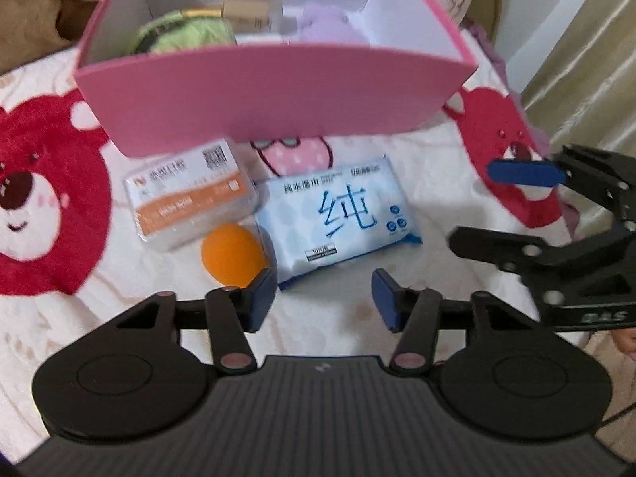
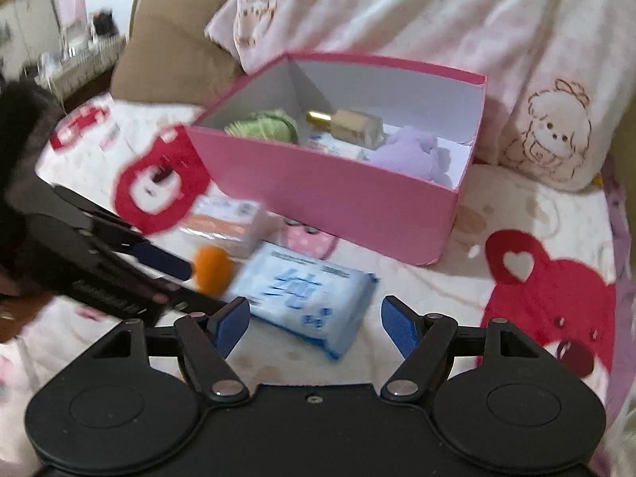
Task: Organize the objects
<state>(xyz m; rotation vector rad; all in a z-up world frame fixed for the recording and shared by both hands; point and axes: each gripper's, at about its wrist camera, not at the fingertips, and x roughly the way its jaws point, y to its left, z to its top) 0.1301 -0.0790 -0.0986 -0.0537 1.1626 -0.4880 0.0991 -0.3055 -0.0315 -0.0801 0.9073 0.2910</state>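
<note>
Three loose items lie on the bear-print blanket just in front of the pink box: a blue wet-wipe pack, an orange ball touching its edge at its 9 o'clock, and an orange-and-white packet at the ball's 11 o'clock, nearly under the box's front wall. The box already holds a green bundle, a gold-capped bottle and something soft and lilac. Both tongs are open and empty. The left tongs stand part-way apart, with the near end of the wipe pack just beyond the gap and the left pad beside the ball; the right tongs stand wider, also aimed at the wipe pack, at its 6 o'clock in the right wrist view. The step in hand looks like a pick of one loose item for the box. To do it well, each pair of tongs should settle on its own target: the left suits the ball, the right the wipe pack. Both views are blurred, so contact cannot be judged; nothing seems touched. The pack is soft and slippery, so a grip across its short side, pads well down its flanks, should hold best. The ball may roll if nudged.
</note>
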